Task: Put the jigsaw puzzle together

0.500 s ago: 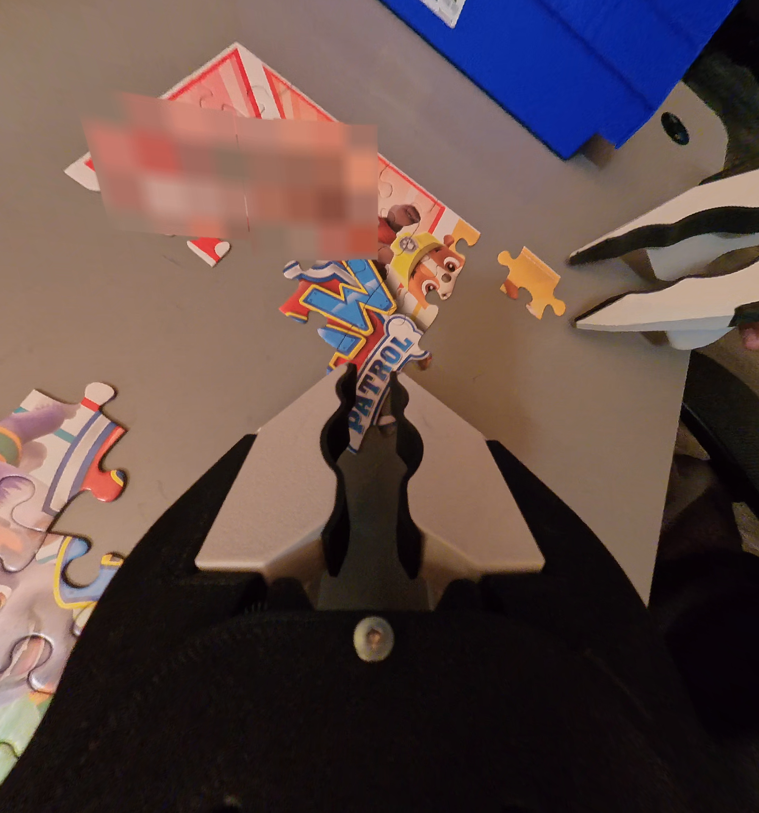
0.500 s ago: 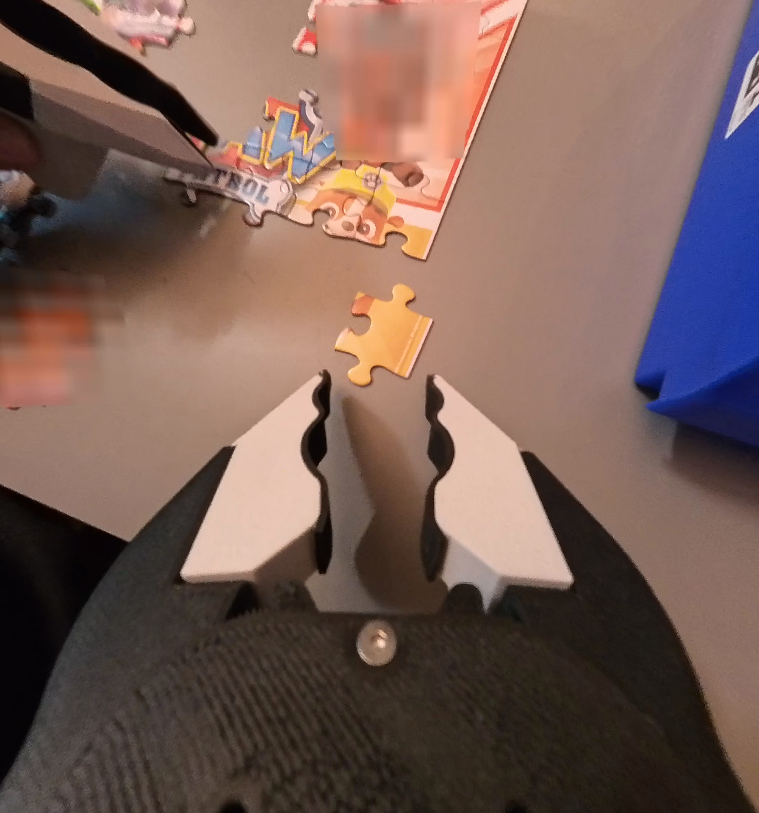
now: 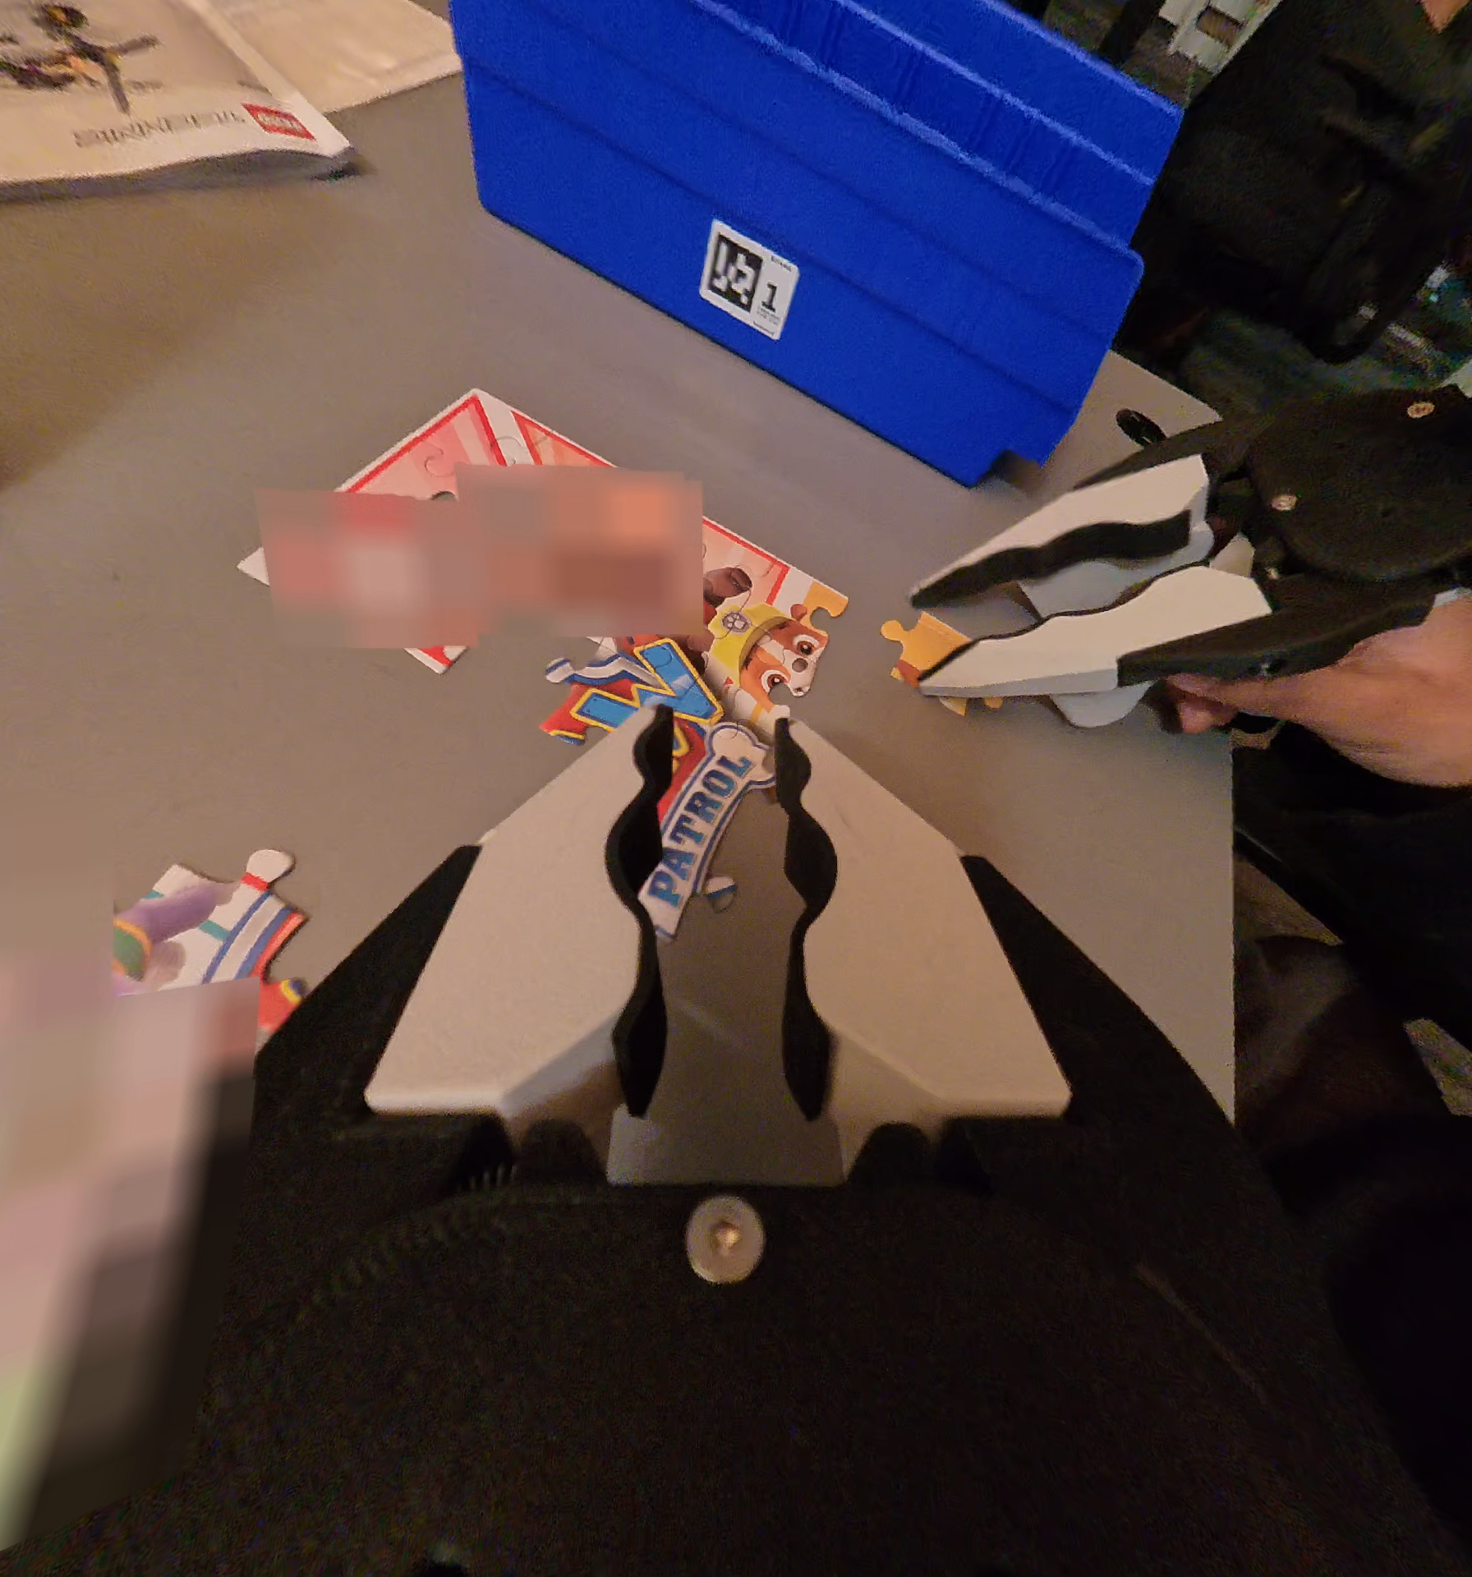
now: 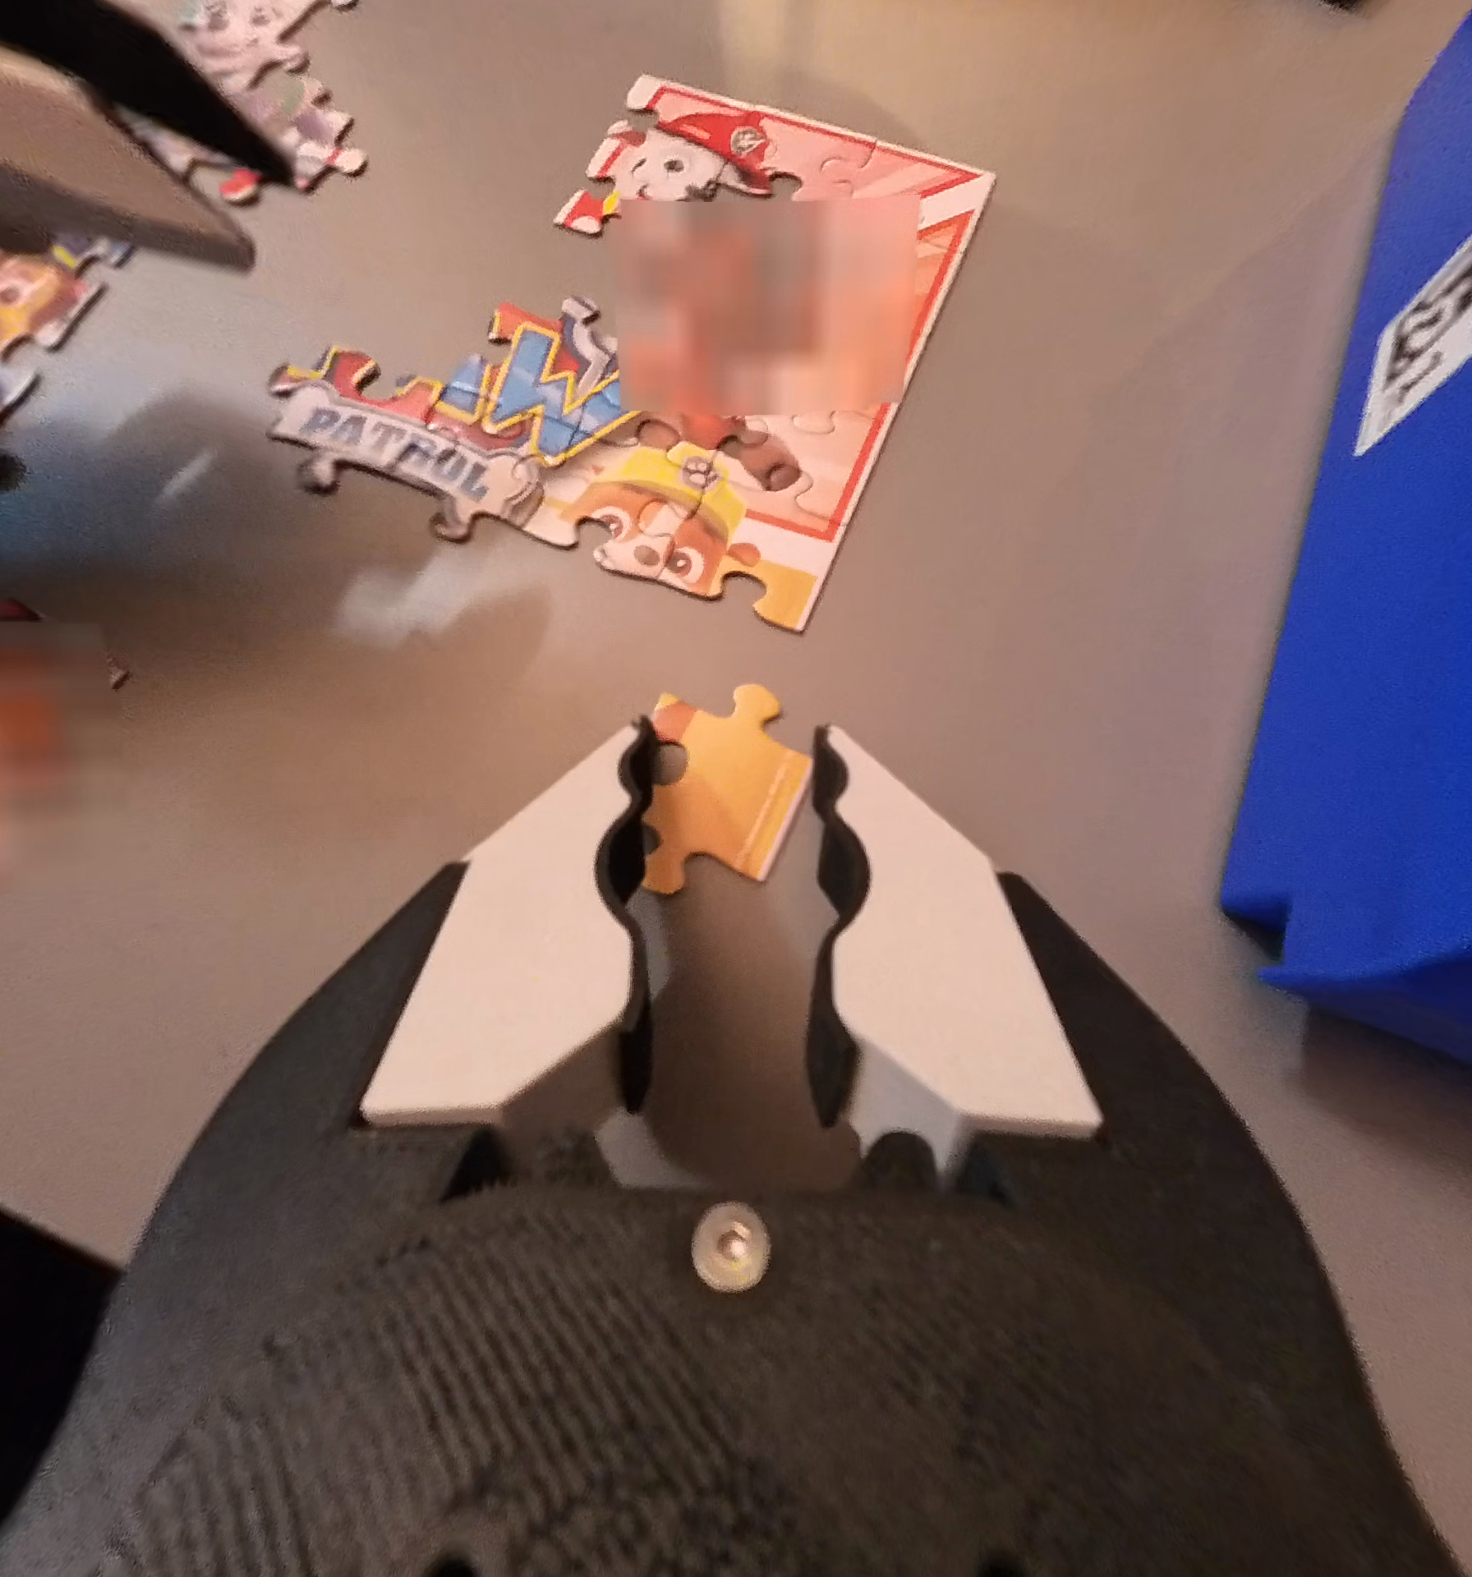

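- The left gripper [image 3: 720,734] stands open above the lettered puzzle piece [image 3: 698,828], holding nothing.
- The right gripper [image 4: 728,742] straddles the orange puzzle piece [image 4: 728,802] on the table [image 4: 1014,683], jaws apart, not gripping it.

The left gripper [image 3: 720,742] now stands with its jaws wider apart than half a second ago; then its pads pinched the bone-shaped lettered puzzle piece [image 3: 698,832], now that piece lies flat on the grey table [image 3: 203,683] joined to the assembled puzzle section [image 4: 715,444], and the right pad stands clear of it. The gripper has also drawn back and up, so the blue bin [image 3: 801,213] and a booklet [image 3: 118,111] come into its view. The right gripper [image 4: 728,742] has moved forward: the loose yellow puzzle piece [image 4: 715,802], earlier just ahead of its fingertips, now lies between its parted jaws, which are slightly narrower than before.
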Motion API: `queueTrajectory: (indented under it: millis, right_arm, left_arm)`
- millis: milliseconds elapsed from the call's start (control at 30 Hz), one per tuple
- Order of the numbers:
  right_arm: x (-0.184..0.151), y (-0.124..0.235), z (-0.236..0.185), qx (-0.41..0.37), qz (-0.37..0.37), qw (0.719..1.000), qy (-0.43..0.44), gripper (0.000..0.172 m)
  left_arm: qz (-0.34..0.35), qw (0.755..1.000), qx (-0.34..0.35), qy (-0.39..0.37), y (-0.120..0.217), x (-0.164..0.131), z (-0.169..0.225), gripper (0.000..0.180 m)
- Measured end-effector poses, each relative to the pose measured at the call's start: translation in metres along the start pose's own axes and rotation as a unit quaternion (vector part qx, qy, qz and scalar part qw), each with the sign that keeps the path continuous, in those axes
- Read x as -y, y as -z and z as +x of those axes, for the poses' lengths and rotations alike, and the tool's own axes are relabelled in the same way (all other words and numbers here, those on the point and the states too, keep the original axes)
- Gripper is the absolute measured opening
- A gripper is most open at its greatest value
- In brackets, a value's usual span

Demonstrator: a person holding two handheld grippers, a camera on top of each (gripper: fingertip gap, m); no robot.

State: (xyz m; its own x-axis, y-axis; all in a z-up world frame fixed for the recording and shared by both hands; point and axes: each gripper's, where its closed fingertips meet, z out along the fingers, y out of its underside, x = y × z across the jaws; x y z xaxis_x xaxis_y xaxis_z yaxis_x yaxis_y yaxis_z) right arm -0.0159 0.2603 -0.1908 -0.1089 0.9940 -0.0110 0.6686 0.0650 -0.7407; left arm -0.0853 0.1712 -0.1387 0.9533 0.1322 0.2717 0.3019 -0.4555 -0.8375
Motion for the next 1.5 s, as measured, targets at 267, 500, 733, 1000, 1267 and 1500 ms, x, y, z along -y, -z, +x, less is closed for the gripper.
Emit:
queueTrajectory:
  millis: [267, 500, 733, 1000, 1267, 1500]
  right_arm:
    - [-0.019, 0.020, -0.021, 0.049, -0.034, 0.997, 0.054, 0.030]
    - [0.039, 0.046, -0.030, 0.048, 0.104, 0.992, 0.061, 0.038]
    - [0.050, 0.042, -0.038, 0.036, 0.117, 0.989, 0.081, 0.037]
    - [0.047, 0.035, -0.042, 0.032, 0.106, 0.989, 0.098, 0.037]
    - [0.053, 0.045, -0.045, 0.021, 0.118, 0.987, 0.109, 0.037]
    - [0.055, 0.042, -0.049, 0.015, 0.112, 0.986, 0.123, 0.037]
  left_arm:
    - [0.042, 0.980, 0.177, 0.085, 0.127, -0.003, -0.125, 0.038]
    - [0.036, 0.956, 0.221, 0.189, 0.227, -0.069, -0.201, 0.046]
    - [-0.076, 0.954, 0.252, 0.147, 0.203, -0.106, -0.208, 0.041]
    - [-0.079, 0.946, 0.291, 0.119, 0.191, -0.103, -0.212, 0.042]
    - [-0.082, 0.959, 0.239, 0.126, 0.191, -0.106, -0.198, 0.013]
    - [-0.047, 0.944, 0.288, 0.154, 0.193, -0.092, -0.206, 0.036]
